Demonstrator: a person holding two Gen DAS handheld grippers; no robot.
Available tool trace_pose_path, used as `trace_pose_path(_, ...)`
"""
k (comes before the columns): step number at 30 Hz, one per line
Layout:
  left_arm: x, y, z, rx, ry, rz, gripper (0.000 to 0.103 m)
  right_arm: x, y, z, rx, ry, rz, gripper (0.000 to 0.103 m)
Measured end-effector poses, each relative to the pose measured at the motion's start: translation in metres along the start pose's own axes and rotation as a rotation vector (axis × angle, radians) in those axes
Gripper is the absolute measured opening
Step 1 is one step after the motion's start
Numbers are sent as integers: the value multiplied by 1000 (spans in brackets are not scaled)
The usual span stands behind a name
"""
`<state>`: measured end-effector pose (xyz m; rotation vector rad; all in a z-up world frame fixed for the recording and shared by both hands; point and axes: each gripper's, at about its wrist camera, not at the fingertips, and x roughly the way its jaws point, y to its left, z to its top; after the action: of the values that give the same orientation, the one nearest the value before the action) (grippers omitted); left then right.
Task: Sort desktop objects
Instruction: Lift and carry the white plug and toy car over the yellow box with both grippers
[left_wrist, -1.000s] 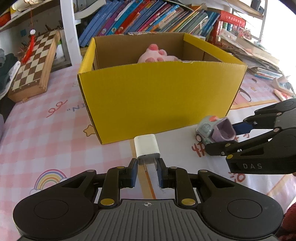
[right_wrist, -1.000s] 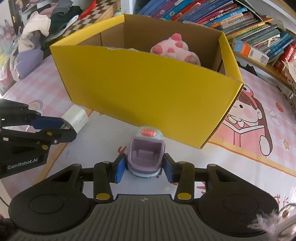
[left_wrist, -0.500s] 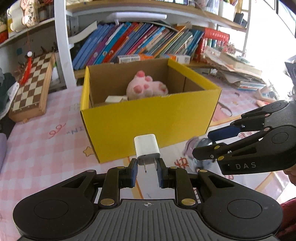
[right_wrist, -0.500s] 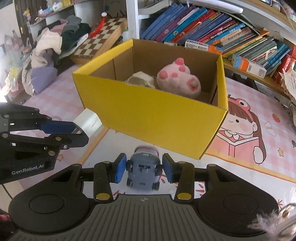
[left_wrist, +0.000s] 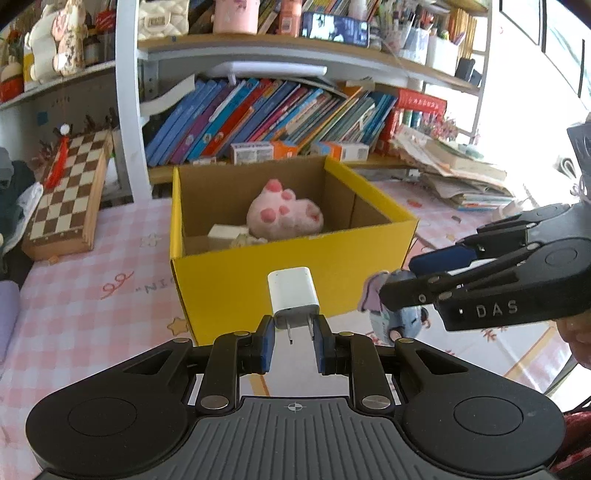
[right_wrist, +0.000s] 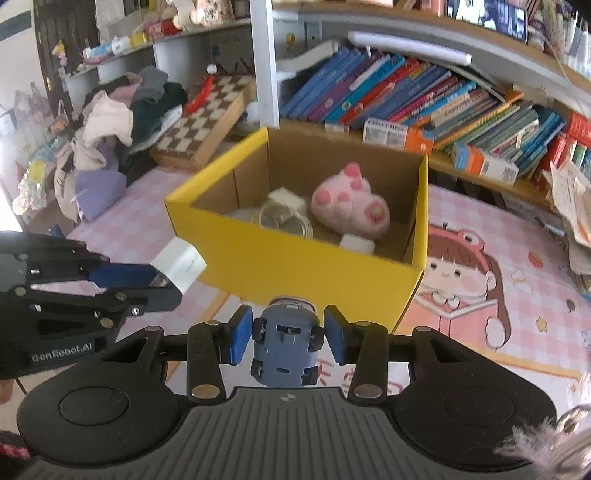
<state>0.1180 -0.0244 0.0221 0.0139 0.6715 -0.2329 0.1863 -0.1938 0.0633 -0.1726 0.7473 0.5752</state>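
Wooden and chequered, a chessboard case (left_wrist: 66, 195) leans at the far left of the counter (left_wrist: 92, 295), which wears a pink gingham cloth. Right of it stands the yellow cardboard box (left_wrist: 258, 273), open at the top, with a pink plush toy (left_wrist: 282, 216) lying inside beside a small white block (left_wrist: 223, 232); the right wrist view also shows some clear round pieces (right_wrist: 284, 221) in there. Books (left_wrist: 258, 114) fill the shelf behind.

Nearer the camera, the left tool (left_wrist: 293, 341) is clamped on a white charger plug (left_wrist: 293, 293), its two prongs pointing back between the blue pads (left_wrist: 266, 347), the body held up in the air in front of the box's near wall.

Further right, the right tool (right_wrist: 282, 334) grips a small grey-blue toy car (right_wrist: 284, 341) by its sides, underside and wheels facing the camera, lifted off the counter just short of the box's front right corner.
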Motion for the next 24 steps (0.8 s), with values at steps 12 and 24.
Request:
trace_pose_path(12, -15, -1, 36, 40, -108, -4, 20, -31, -10, 52, -61, -153, -12, 40)
trace_pose_path(24, 11, 12, 73, 73, -136, 60, 20, -3, -41, 102, -126, -194, -39, 40)
